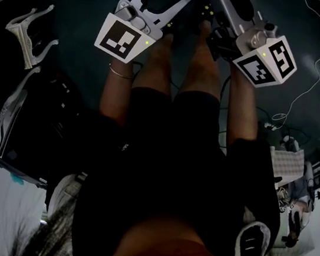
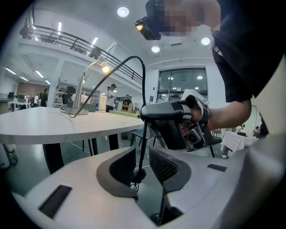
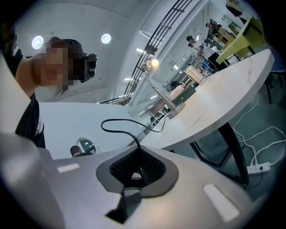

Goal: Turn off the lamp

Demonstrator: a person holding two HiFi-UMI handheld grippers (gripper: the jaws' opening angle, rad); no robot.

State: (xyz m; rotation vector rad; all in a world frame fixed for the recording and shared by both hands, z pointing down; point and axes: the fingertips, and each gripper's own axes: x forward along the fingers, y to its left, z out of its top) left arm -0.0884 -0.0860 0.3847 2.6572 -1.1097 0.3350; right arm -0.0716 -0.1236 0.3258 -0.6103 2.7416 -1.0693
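The desk lamp [image 2: 81, 91] is glowing on the white table [image 2: 53, 127], so the switch-off is still pending. Beside the table, the right gripper [image 3: 136, 165] is pinching its black cable [image 2: 144, 85], and the left gripper [image 2: 143, 163] is gaping loosely around it.

**Legible markings: none**

No letters, digits, brand names or signs can be read in any view. The only printed graphics are the black-and-white square patterns on the left marker cube [image 1: 123, 37] of the left gripper [image 2: 142, 157] and on the right marker cube [image 1: 266, 61] of the right gripper [image 3: 136, 164]. These patterns are made up of solid blocks inside a white border and contain no characters. In the head view, one face of the left cube and two faces of the right cube show such a pattern. Any print in the hall behind is too small and too blurred to read.
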